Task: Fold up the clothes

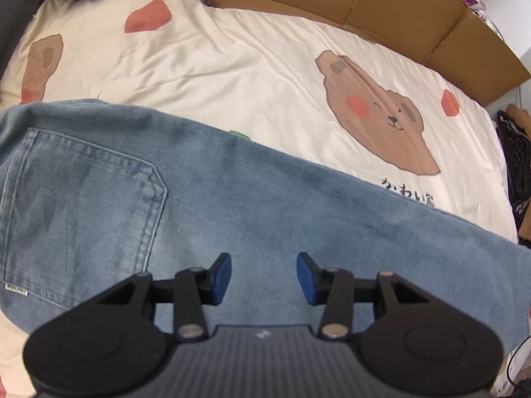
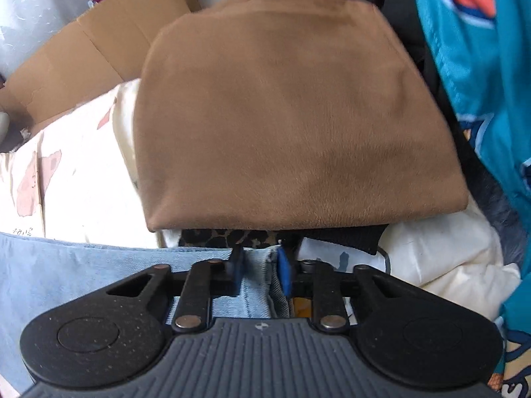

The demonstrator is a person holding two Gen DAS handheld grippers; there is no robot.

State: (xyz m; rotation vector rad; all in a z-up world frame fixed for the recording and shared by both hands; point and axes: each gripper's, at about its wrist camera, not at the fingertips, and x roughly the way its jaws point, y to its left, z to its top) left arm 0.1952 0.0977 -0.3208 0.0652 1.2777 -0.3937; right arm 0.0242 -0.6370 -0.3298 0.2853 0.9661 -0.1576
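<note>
Light blue jeans point(image 1: 232, 205) lie flat across the bed, folded lengthwise, with a back pocket point(image 1: 79, 212) facing up at the left. My left gripper point(image 1: 264, 277) is open and empty, just above the denim near its near edge. In the right wrist view my right gripper point(image 2: 260, 270) is shut on the end of the jeans point(image 2: 255, 295). A folded brown garment point(image 2: 292, 116) lies right in front of it, on top of a leopard-print piece point(image 2: 229, 237).
A cream bedsheet point(image 1: 232, 66) with bear prints covers the bed. Flattened cardboard point(image 1: 381, 3) stands along the far edge. A teal printed garment point(image 2: 484, 83) hangs at the right. Dark clothes point(image 1: 517, 165) are piled at the bed's right end.
</note>
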